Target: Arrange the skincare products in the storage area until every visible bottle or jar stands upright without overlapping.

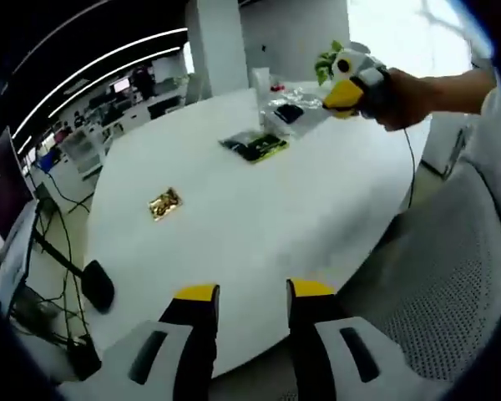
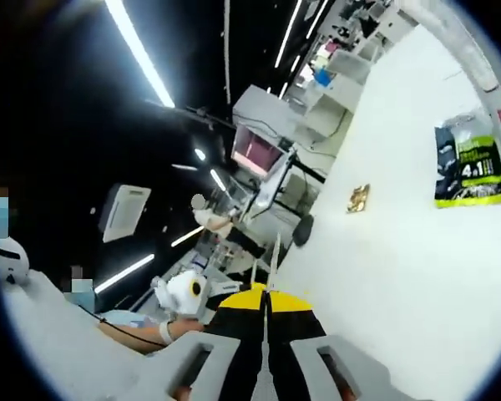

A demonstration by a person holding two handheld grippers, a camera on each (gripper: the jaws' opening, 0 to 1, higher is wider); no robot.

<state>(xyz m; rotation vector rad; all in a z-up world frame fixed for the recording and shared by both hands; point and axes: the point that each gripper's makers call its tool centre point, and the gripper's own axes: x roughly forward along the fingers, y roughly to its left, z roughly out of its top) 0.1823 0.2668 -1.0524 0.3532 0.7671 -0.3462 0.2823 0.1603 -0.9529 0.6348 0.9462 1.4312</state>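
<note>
A white round table (image 1: 259, 217) carries a small gold packet (image 1: 164, 204) and a black-and-green sachet pack (image 1: 255, 147). Behind them lies a clear bag with a dark item (image 1: 288, 113). A pale upright bottle (image 1: 260, 79) stands at the far edge. My left gripper (image 1: 253, 292) is open and empty over the near rim. A hand holds my right gripper (image 1: 344, 96) above the far right of the table. In the right gripper view, its jaws (image 2: 267, 294) are shut with nothing between them, and the gold packet (image 2: 358, 198) and sachet pack (image 2: 470, 167) lie on the table (image 2: 417, 276).
A white mesh chair (image 1: 451, 284) stands at the table's right side and a black stool (image 1: 98, 284) with cables lies at the left. A green plant (image 1: 326, 63) sits at the far edge. A monitor (image 2: 255, 154) and desks stand beyond the table.
</note>
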